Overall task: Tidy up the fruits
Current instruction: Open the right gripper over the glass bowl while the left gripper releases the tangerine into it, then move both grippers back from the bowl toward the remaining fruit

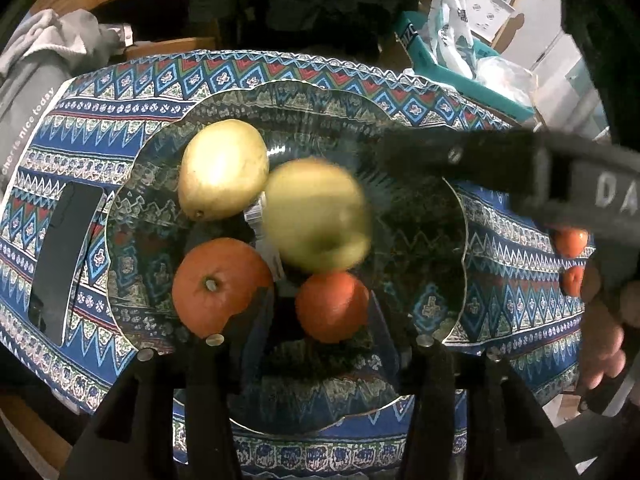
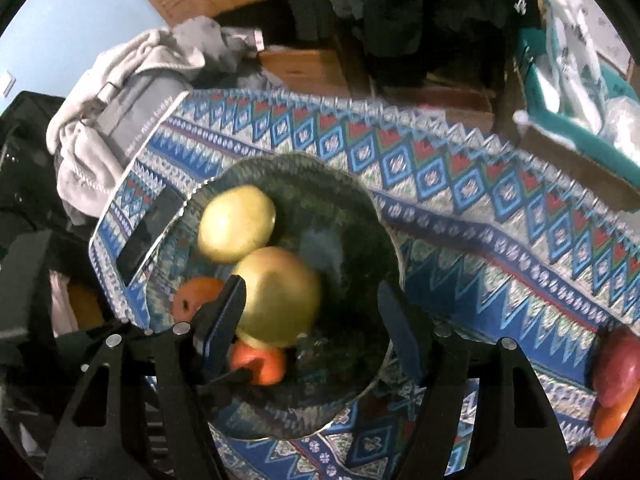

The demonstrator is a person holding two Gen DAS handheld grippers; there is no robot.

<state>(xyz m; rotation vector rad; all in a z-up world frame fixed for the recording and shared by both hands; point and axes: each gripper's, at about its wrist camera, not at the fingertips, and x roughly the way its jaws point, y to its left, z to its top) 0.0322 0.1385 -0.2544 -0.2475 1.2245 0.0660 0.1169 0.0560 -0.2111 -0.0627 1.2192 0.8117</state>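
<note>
Left wrist view: a scalloped glass plate sits on a table covered with a blue patterned cloth, and four fruits cluster on its left half. A pale yellow apple lies at the back, and a large orange sits stem-up in front of it. A greenish apple in the middle is blurred, and a small orange lies nearest the camera.

The left tool is narrow, with the small orange between its fingers. Whether the pads press on it cannot be told. In the right wrist view, the right tool stands wide above the plate. The greenish apple is beside its left finger and clear of the other, so nothing is held.

The main risk is rolling. The greenish apple seems to lean on its neighbours rather than lie flat, so it may roll across the bare right half of the plate and over the rim. Both tools crowd the same small pile, so one could knock the other or nudge a fruit loose. A black phone lies just beside the plate's left edge, where a falling fruit could strike it.

More fruit waits on the cloth to the right: two small oranges and a red apple. Adding them to a one-sided heap would likely make it less steady.
</note>
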